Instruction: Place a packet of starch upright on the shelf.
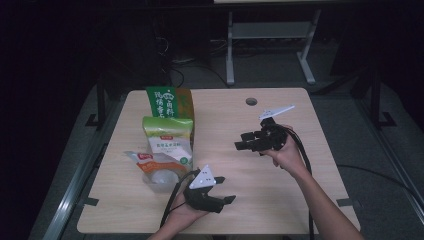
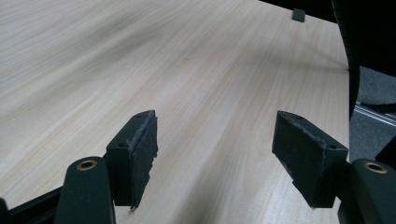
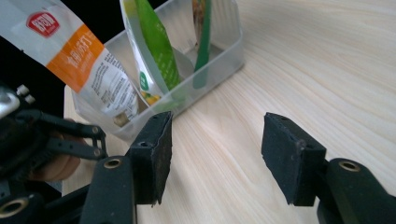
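A light wooden table (image 1: 280,195) sits in a dim room, seen from above. At about 9 o'clock from the table's middle stands a clear plastic bin (image 1: 162,184) holding three upright food pouches in a row: a white and orange pouch (image 1: 152,164) nearest the person, a white and green pouch (image 1: 169,137) behind it, and a dark green and yellow pouch (image 1: 167,102) at the far end.

The left gripper (image 1: 217,192) is at about 6 o'clock, near the table's front edge and just beside the bin, held in the person's left hand (image 1: 182,215). Its jaws point toward 3 o'clock. In the left gripper view its jaws are spread wide with only bare wood between them.

The right gripper (image 1: 242,142) is near the table's middle, toward 3 o'clock, held in the right hand (image 1: 286,155). Its jaws point toward 9 o'clock, at the bin. In the right gripper view its jaws are spread apart and hold nothing; the bin and pouches lie beyond them, apart from the pads, and the left gripper shows at the lower left.
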The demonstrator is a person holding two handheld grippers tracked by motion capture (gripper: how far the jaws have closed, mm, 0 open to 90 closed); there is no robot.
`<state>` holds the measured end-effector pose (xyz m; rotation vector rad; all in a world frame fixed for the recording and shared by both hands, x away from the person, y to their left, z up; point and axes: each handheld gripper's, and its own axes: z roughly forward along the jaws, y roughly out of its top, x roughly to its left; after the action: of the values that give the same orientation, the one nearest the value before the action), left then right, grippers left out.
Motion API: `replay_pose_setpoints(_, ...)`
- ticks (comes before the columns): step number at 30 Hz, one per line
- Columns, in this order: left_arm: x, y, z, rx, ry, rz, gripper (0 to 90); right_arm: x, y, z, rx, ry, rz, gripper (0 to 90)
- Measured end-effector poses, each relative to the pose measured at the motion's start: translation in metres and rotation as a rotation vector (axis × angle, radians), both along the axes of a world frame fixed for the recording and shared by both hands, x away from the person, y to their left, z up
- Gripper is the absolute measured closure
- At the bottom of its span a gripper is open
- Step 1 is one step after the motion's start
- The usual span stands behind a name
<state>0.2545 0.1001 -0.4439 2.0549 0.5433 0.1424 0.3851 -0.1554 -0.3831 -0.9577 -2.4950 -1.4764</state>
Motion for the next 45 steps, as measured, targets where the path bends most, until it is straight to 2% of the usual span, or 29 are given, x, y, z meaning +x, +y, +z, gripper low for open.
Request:
replay_pose_setpoints(3, 0.000, 0.001, 0.001, -0.002, -0.003, 0.005, 30.3, -0.002, -0.007, -0.003, -0.005, 0.023, -0.009, 41.4)
replay_pose_setpoints(5, 0.000, 0.001, 0.001, -0.001, -0.001, 0.008, 30.3, -0.004, -0.013, -0.006, 0.009, 0.009, -0.017, 41.5)
replay_pose_setpoints(12, 0.001, 0.002, 0.002, 0.004, -0.012, 0.006, 29.9, -0.013, -0.031, -0.014, 0.033, 0.038, -0.043, 41.0)
replay_pose_setpoints(14, 0.001, 0.002, 0.002, -0.001, -0.009, 0.007, 29.9, -0.015, -0.036, -0.017, 0.035, 0.038, -0.050, 40.6)
replay_pose_setpoints(15, 0.001, 0.002, 0.001, -0.002, -0.008, 0.007, 29.9, -0.017, -0.037, -0.018, 0.036, 0.055, -0.055, 40.0)
replay_pose_setpoints(17, 0.000, 0.001, 0.001, -0.009, -0.003, 0.011, 29.9, -0.020, -0.042, -0.020, 0.046, 0.051, -0.062, 40.1)
replay_pose_setpoints(29, 0.000, 0.001, 0.000, -0.001, -0.007, 0.012, 29.2, -0.033, -0.069, -0.033, 0.040, 0.088, -0.099, 39.0)
replay_pose_setpoints(30, 0.001, 0.001, 0.000, -0.003, -0.006, 0.014, 29.1, -0.034, -0.071, -0.034, 0.049, 0.079, -0.102, 39.3)
replay_pose_setpoints(34, 0.002, 0.002, -0.001, -0.007, -0.001, 0.017, 28.8, -0.039, -0.078, -0.038, 0.080, 0.100, -0.111, 39.1)
replay_pose_setpoints(42, 0.001, 0.002, -0.002, -0.008, 0.000, 0.020, 28.8, -0.050, -0.088, -0.047, 0.090, 0.113, -0.129, 37.4)
replay_pose_setpoints(45, 0.001, 0.003, -0.003, 0.005, 0.001, 0.015, 28.5, -0.056, -0.091, -0.052, 0.092, 0.115, -0.130, 37.0)
